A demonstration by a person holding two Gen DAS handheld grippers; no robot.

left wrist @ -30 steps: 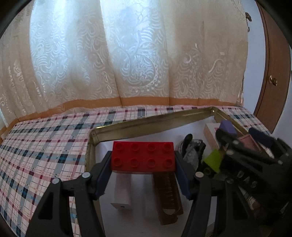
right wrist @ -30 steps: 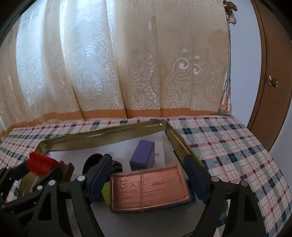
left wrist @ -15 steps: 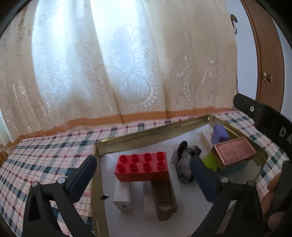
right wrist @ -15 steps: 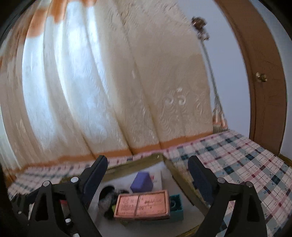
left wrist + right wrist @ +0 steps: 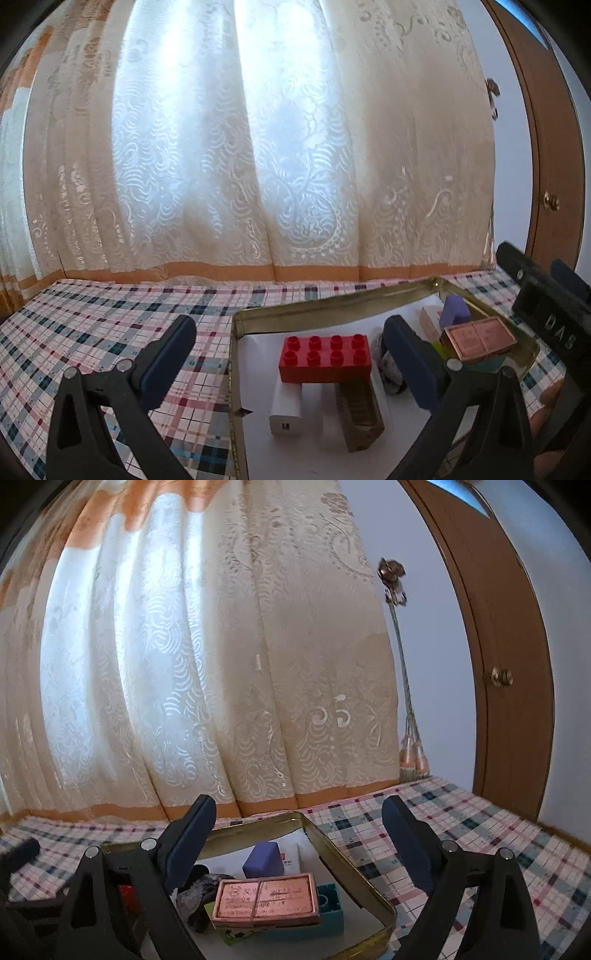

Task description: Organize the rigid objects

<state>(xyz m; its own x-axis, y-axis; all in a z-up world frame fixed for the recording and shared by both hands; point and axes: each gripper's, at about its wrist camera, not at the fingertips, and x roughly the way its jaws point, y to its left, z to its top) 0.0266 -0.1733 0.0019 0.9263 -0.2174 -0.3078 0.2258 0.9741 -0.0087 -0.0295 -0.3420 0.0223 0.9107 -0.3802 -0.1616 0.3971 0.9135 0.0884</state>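
A plaid-covered counter point(image 5: 110, 332) is carrying a gold-rimmed tray point(image 5: 332, 308), and the tray is holding all the rigid pieces. The red brick point(image 5: 325, 356) is sitting on top of a white block point(image 5: 286, 410) and a brown comb-like piece point(image 5: 360, 410) near the tray's left side. Toward the right, the copper-coloured tin point(image 5: 266, 899) is lying across a teal brick point(image 5: 330, 904), with a purple block point(image 5: 263, 858) just beyond it and a dark crumpled thing to its left.

The left gripper point(image 5: 291, 362) is hanging behind the red brick, jaws wide and holding nothing. The right gripper point(image 5: 299, 849) is hanging over the tin, and its jaws have just been opening, with nothing pressed between them.

Both placements are looking finished. Backing out well means lifting straight away, keeping the jaws clear of the stacks so neither perched piece is getting nudged off.
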